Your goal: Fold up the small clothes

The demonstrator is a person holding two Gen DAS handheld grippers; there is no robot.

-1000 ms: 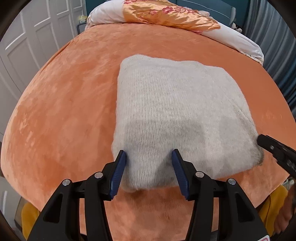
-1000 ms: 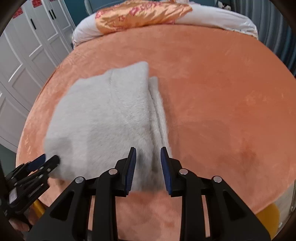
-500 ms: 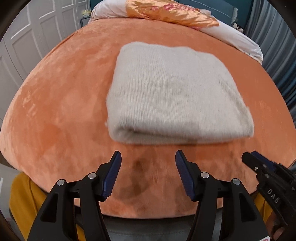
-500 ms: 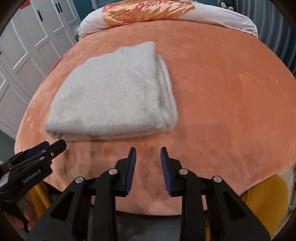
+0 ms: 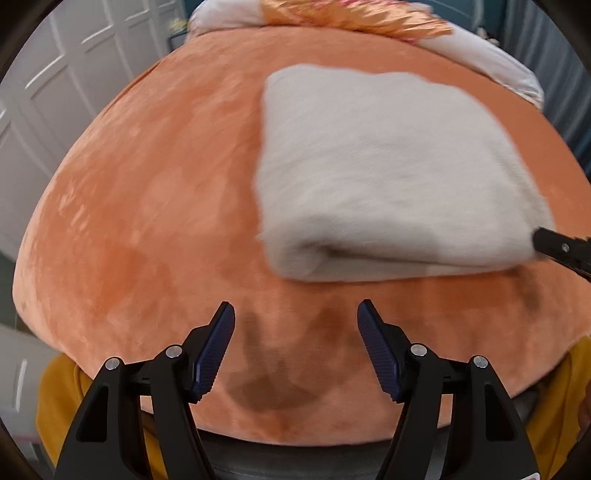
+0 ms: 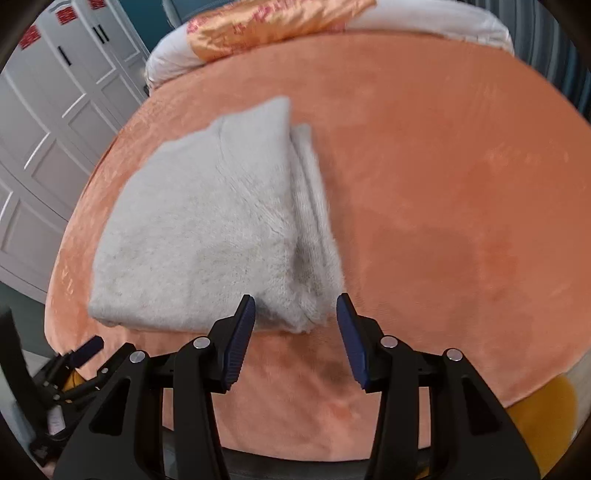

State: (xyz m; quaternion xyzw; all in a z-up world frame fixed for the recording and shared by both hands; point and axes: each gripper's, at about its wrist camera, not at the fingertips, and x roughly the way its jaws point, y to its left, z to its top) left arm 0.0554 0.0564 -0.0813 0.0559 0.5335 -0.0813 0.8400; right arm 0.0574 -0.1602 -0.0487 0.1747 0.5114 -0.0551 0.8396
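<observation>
On the orange bed [image 5: 147, 221] the folded grey sweater [image 5: 388, 166] lies just beyond both tongs, its near right corner between the opening, empty right tongs [image 6: 295, 325], nearer than the open, empty left tongs [image 5: 295, 332].

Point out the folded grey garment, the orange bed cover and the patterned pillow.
Folded grey garment [image 5: 388, 166]: left wrist view, middle of its top layer.
Orange bed cover [image 6: 443, 166]: right wrist view, bare stretch right of the garment.
Patterned pillow [image 6: 266, 26]: right wrist view, its orange satin face.
</observation>
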